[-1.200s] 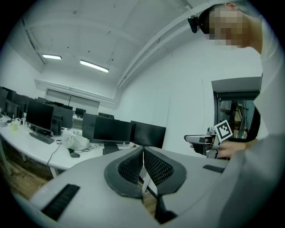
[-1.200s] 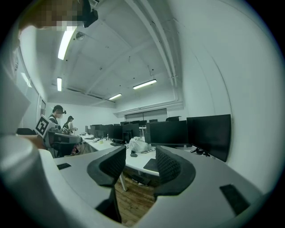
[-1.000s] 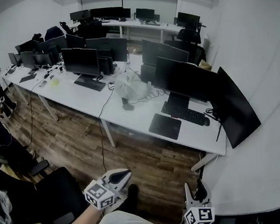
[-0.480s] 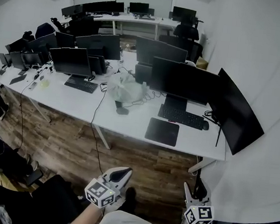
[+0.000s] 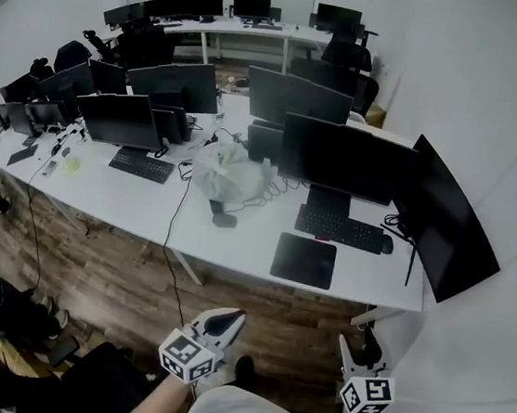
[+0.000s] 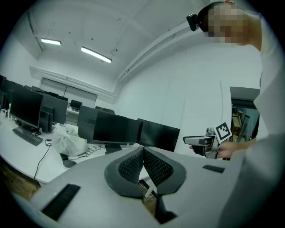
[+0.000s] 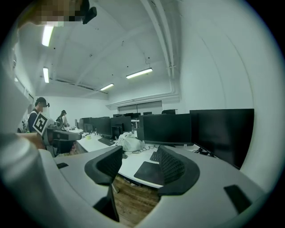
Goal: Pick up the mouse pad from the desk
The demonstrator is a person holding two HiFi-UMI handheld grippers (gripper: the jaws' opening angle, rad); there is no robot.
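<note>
Standing well short of the desk (image 5: pixel 235 245), holding both grippers low over the wooden floor (image 5: pixel 255 308). Sighting the mouse pad (image 5: pixel 303 260), lying flat and dark near the desk's front edge, just in front of the keyboard (image 5: pixel 342 228), touched by neither gripper. Carrying the left gripper (image 5: pixel 229 317) with its jaws pressed together on nothing. Carrying the right gripper (image 5: pixel 358 346) with its jaws parted, having just been opening, gripping nothing and framing the pad far off through the gap.

Judging this as the approach, with the pick itself not yet begun. Probably worth bringing the right gripper in low and nearly level toward the pad's near edge, aiming at a corner close to the rim. Better to be sliding one jaw under the thin sheet than pressing down on it. Guarding against the pad skidding toward the keyboard — perhaps by pinning its far side with the left gripper.
</note>
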